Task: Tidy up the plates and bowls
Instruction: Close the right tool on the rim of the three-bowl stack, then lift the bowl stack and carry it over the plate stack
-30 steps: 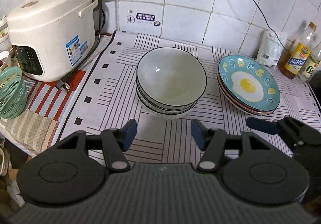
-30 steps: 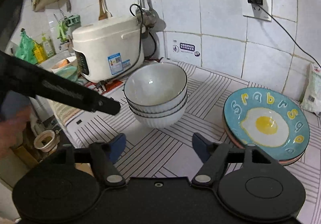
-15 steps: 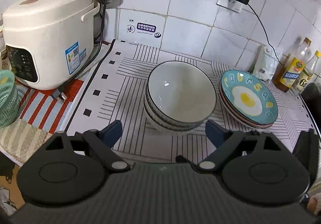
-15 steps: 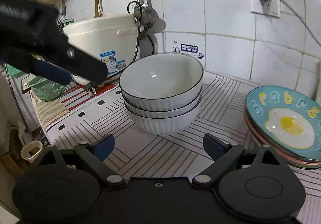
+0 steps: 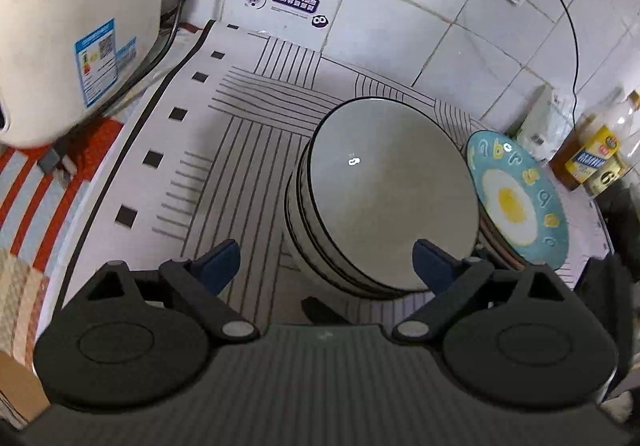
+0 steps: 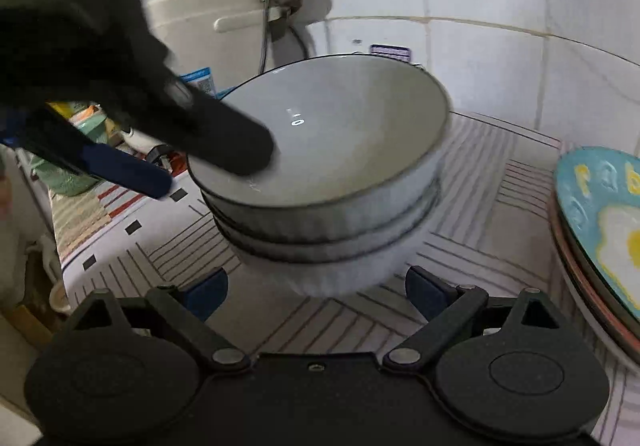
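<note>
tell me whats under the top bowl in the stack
Under the top bowl sit two more nested bowls; only their rims and ribbed outer walls show. Their insides are covered. The lowest stands on the striped mat.

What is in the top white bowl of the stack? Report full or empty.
Empty: the top white bowl with the dark rim shows only its bare glazed inside with a light glint in both wrist views.

Left gripper fingers spread wide, level; right gripper fingers likewise wide apart, both empty
</note>
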Motion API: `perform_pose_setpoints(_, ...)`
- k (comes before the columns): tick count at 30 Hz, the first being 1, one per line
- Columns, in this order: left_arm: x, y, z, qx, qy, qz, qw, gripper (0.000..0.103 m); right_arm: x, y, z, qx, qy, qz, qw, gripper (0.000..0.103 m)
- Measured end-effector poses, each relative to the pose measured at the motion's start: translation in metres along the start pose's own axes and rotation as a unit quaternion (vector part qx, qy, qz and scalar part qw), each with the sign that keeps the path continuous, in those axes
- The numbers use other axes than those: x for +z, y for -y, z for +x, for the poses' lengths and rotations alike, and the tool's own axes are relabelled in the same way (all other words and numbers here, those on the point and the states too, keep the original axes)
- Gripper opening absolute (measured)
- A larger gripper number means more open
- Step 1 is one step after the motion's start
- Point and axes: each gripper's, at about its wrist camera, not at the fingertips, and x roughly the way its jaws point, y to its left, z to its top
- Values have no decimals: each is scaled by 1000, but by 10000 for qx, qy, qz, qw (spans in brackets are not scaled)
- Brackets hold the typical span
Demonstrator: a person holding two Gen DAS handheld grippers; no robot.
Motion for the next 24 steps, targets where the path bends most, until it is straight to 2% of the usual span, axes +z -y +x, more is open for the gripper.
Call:
perform_pose_setpoints(3,4,-4,5,-143,-7,-117,9998,89,6,5,5,-33,85,93,9999,99)
perform_pose_setpoints(8,12,-16,21,-223,114,-643,9976,86,10,10,14,161,38,68,9998,102)
perform_pose_setpoints(9,13,-18,24,-242,66,-724,9971,82,11,11,15,182,20,45,9998,102)
perform_pose_setpoints(11,14,-21,30,-361,-49,-807,9961,68,14,13,16,250,-72,27,9997,101)
perform_pose_setpoints(12,13,-22,32,-413,-61,-842,9956,66,17,14,17,263,-124,15,9996,101)
perform_pose_setpoints(14,13,-23,36,-450,-101,-890,9950,55,18,15,16,321,-157,-37,9994,102)
perform_pose_setpoints(15,13,-24,39,-478,-159,-921,9945,52,17,15,17,349,-143,-73,9993,102)
perform_pose_setpoints(19,14,-27,40,-543,-230,-1154,9916,52,16,16,19,445,-106,-197,9988,103)
perform_pose_setpoints(24,12,-16,35,-340,-218,-874,9954,51,14,16,16,470,-78,-251,9985,103)
